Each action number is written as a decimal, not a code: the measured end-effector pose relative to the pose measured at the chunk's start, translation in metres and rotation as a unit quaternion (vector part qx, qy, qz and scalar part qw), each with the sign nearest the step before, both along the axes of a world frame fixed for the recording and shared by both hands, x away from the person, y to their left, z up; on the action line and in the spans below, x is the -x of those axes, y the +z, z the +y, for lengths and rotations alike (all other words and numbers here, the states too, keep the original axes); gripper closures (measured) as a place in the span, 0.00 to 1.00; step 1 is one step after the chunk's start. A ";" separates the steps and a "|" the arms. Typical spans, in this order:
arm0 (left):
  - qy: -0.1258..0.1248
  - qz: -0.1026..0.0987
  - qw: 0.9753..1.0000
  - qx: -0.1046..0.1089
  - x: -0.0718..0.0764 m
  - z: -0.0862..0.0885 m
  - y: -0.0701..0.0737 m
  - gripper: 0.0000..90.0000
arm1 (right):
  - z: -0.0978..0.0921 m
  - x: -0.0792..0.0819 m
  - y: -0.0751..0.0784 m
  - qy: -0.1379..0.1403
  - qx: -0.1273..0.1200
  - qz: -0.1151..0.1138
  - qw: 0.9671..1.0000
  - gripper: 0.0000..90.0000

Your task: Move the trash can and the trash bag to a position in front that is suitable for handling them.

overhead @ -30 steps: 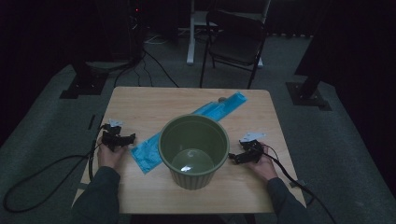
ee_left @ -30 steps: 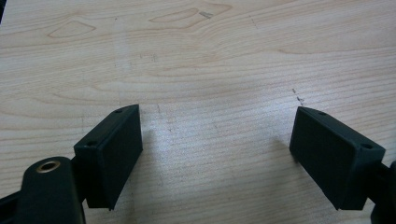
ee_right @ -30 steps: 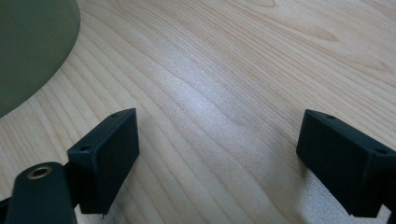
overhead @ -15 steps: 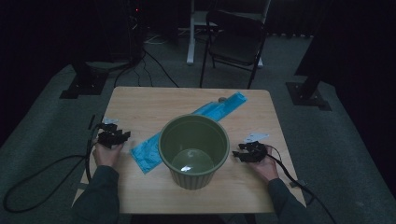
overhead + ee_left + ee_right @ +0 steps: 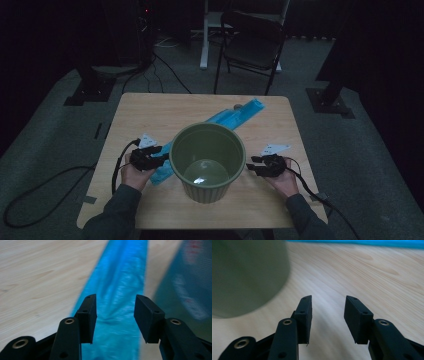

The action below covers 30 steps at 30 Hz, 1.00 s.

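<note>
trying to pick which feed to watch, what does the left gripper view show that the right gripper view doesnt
Left gripper view alone: the open left claw poised over the crinkled blue plastic bag, with the bag's strip running away between its jaws and a blurred teal surface with printing at the right edge.

Right gripper view alone: the open right claw over bare wood, with the green bucket wall at the upper left.

Both: the light wooden table, a pair of open black jaws holding nothing, and some of the blue bag, which in the right gripper view is just a thin strip along the top edge.
</note>
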<state>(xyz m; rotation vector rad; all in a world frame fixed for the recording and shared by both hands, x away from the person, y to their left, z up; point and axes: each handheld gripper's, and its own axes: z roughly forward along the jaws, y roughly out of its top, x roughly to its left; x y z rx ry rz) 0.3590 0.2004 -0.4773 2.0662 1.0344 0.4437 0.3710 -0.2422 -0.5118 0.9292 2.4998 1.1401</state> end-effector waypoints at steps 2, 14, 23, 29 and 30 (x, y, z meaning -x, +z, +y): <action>-0.011 0.002 1.000 0.002 0.007 -0.004 0.000 0.59 | 0.002 0.003 0.003 0.004 -0.008 0.000 1.000 0.64; -0.069 -0.010 0.997 -0.011 0.037 -0.022 -0.002 0.58 | 0.035 0.057 0.023 0.101 -0.007 -0.019 0.995 0.56; -0.063 -0.018 0.998 -0.024 0.014 -0.038 -0.007 0.60 | 0.031 0.051 0.022 0.090 -0.017 -0.018 0.996 0.56; -0.067 -0.022 0.997 -0.033 0.003 -0.046 -0.009 0.61 | 0.025 0.044 0.020 0.071 -0.018 -0.016 0.997 0.56; -0.070 -0.021 0.997 -0.037 0.000 -0.047 -0.009 0.61 | 0.024 0.042 0.019 0.069 -0.017 -0.016 0.997 0.56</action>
